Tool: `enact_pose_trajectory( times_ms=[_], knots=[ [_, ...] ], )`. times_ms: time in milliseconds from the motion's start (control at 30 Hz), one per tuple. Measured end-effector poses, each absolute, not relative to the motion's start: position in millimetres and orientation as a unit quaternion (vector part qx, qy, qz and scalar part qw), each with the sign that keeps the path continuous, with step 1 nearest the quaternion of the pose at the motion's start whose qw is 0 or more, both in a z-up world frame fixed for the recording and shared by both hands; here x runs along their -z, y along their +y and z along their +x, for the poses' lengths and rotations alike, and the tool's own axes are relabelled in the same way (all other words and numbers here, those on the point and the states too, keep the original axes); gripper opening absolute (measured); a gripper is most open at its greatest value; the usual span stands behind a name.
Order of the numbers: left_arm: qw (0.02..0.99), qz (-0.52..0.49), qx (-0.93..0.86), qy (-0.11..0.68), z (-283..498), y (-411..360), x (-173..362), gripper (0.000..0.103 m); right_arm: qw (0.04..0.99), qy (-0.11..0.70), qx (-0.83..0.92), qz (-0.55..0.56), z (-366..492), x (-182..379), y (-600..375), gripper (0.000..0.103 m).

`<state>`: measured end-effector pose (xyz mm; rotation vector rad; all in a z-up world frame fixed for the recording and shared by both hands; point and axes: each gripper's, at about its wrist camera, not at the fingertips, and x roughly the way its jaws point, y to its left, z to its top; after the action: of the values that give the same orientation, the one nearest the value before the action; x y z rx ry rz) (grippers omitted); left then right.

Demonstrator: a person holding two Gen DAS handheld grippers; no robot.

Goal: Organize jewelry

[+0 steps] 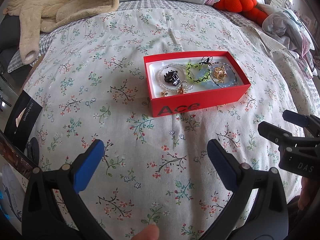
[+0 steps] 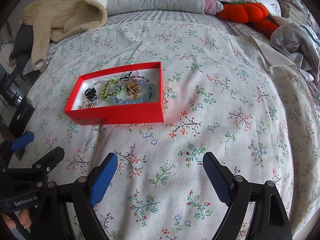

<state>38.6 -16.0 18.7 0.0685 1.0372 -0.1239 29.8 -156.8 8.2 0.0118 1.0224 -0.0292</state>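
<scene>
A red open box (image 1: pixel 180 105) (image 2: pixel 120 116) marked "Ace" lies on the floral bedspread. Inside its white lining sit a black hair claw (image 1: pixel 171 77) (image 2: pixel 91 94), a green-and-black bracelet (image 1: pixel 198 73) (image 2: pixel 110 89), pale blue beads (image 1: pixel 210 83) (image 2: pixel 128 101), gold pieces (image 1: pixel 219 72) (image 2: pixel 133 89) and a clear bead strand (image 1: pixel 163 80). My left gripper (image 1: pixel 155 147) hovers open over the bedspread in front of the box, nothing between its blue pads. My right gripper (image 2: pixel 160 159) is open too, right of the box and nearer, holding nothing. Each gripper also shows at the edge of the other view.
A beige fleece garment (image 1: pixel 60 6) (image 2: pixel 66 12) lies at the back left, pillows and an orange plush (image 1: pixel 238 3) (image 2: pixel 246 13) at the back. Crumpled clothes (image 2: pixel 296 38) sit at the right edge. A black box (image 1: pixel 22 116) stands at the bed's left edge.
</scene>
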Motion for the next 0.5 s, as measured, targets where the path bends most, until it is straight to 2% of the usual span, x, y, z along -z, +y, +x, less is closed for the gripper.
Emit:
enact_pose_trajectory(
  times_ms=[500],
  knots=[
    [0.866, 0.034, 0.059, 0.496, 38.4, -16.6, -18.1, 0.102, 0.871, 0.49, 0.014, 0.006, 30.0, -7.7, -158.0, 0.088]
  ],
)
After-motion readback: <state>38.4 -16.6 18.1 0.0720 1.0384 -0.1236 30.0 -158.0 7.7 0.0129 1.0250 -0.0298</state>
